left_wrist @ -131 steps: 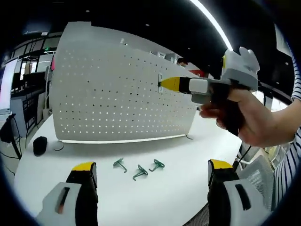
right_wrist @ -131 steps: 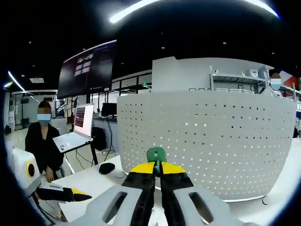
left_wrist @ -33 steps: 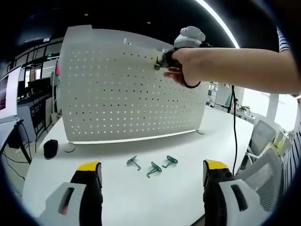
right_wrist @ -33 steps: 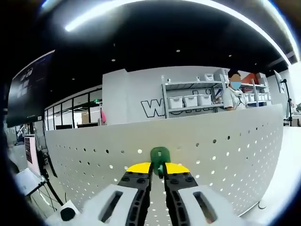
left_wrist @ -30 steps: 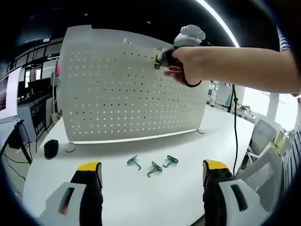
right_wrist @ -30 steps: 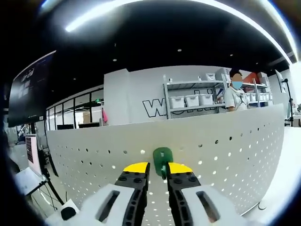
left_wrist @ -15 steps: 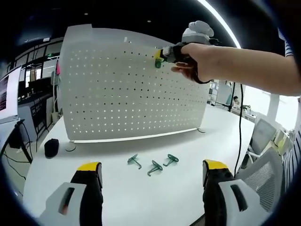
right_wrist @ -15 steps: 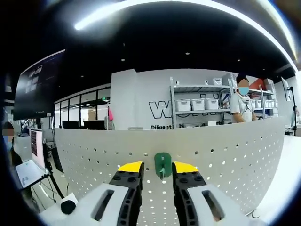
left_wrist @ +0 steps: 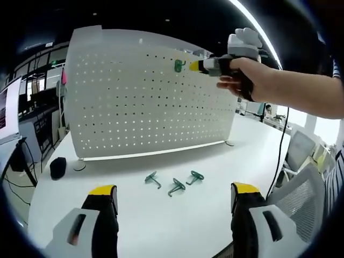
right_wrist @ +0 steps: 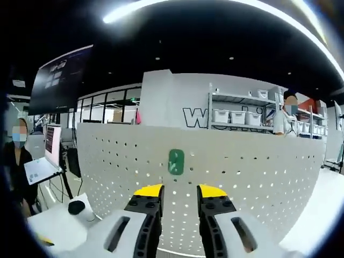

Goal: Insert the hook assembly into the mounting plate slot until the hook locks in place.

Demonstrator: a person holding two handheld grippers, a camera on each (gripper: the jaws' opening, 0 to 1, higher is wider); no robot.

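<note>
Right gripper [right_wrist: 179, 192]: jaws parted, nothing between them, yellow tips just short of the white perforated mounting plate [right_wrist: 258, 177]. Directly ahead of and slightly above those tips, green hook [right_wrist: 176, 162] seated on the plate near its top edge, apart from both jaws. From the left gripper view, same hook [left_wrist: 179, 66] on the upright plate [left_wrist: 134, 102], right gripper [left_wrist: 194, 66] tip just beside it, held in a hand [left_wrist: 244, 78]. Left gripper [left_wrist: 172, 199]: jaws wide apart, empty, low over the white table [left_wrist: 161, 215]. Ahead of it, between jaws and plate, 3 spare green hooks [left_wrist: 174, 183] lying on the table.
</note>
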